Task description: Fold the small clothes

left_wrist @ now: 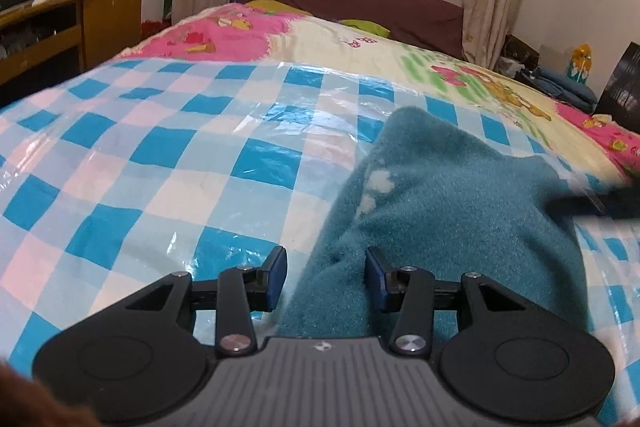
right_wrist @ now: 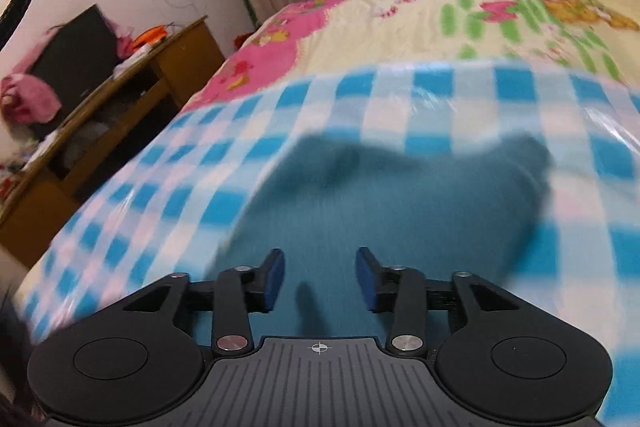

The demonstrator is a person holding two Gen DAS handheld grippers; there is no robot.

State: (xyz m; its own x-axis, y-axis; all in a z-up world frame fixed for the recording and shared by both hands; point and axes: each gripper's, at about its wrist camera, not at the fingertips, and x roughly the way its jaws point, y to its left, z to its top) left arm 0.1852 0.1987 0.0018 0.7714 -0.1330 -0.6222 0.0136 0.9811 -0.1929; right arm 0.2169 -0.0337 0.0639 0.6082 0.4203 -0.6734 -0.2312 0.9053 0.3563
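- Teal fleece garment [left_wrist: 440,211] lies crumpled on blue checkered plastic sheet [left_wrist: 160,155] covering the bed.
- Left hand-held gripper [left_wrist: 326,277]: open, fleece between pads, at garment's 6 o'clock edge.
- Right hand-held gripper [right_wrist: 320,277]: open above the blurred garment.

Right gripper [right_wrist: 320,277] jaws apart over blurred teal garment [right_wrist: 384,203], checked sheet [right_wrist: 440,107].

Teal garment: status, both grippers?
Left gripper open, jaws astride a garment fold, not pinching. Right gripper open over it, view blurred. Garment bunched on checkered sheet. Nothing in the way.
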